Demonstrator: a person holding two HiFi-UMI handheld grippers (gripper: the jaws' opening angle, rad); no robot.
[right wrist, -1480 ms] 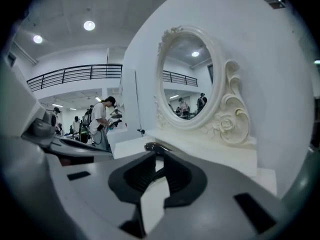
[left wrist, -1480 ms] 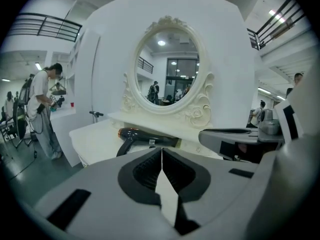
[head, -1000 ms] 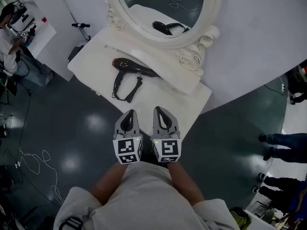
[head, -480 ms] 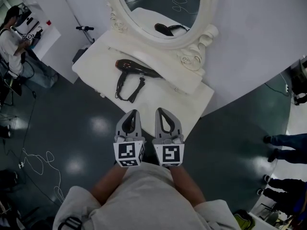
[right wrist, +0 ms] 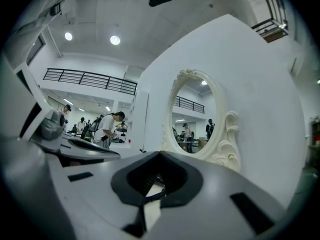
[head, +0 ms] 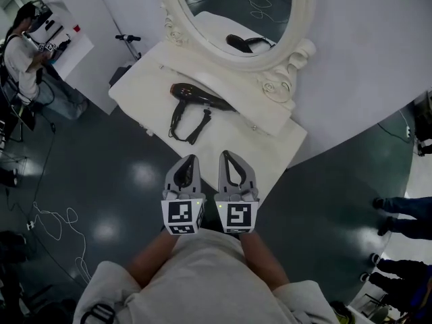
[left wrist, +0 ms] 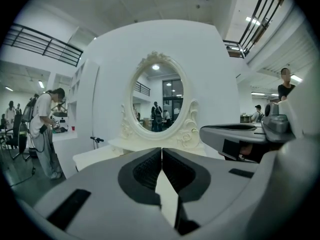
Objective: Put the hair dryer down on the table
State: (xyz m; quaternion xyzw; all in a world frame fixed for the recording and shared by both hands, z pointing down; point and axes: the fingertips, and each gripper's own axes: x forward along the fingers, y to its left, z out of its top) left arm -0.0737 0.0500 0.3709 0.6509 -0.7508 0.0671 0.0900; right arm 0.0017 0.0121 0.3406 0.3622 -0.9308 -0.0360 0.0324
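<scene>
A black hair dryer [head: 200, 98] lies on the white vanity table [head: 273, 147], its black cord [head: 190, 121] looped toward the near edge. Both grippers hover side by side just short of that edge, nearer to me than the dryer and apart from it. My left gripper [head: 188, 159] is shut with nothing in it, its pads meeting in the left gripper view [left wrist: 161, 153]. My right gripper [head: 225, 155] is also shut and empty [right wrist: 159, 155]. Neither touches the dryer or the cord.
An oval mirror in an ornate white frame [head: 282, 79] stands at the table's back against a white wall and reflects the dryer. A person [head: 27, 59] stands at a bench far left. Cables [head: 47, 225] lie on the dark glossy floor. People's feet [head: 391, 208] show at right.
The table and dryer have slid a little rightward and lower in the head view as the camera moved. Both grippers stay shut and side by side.
</scene>
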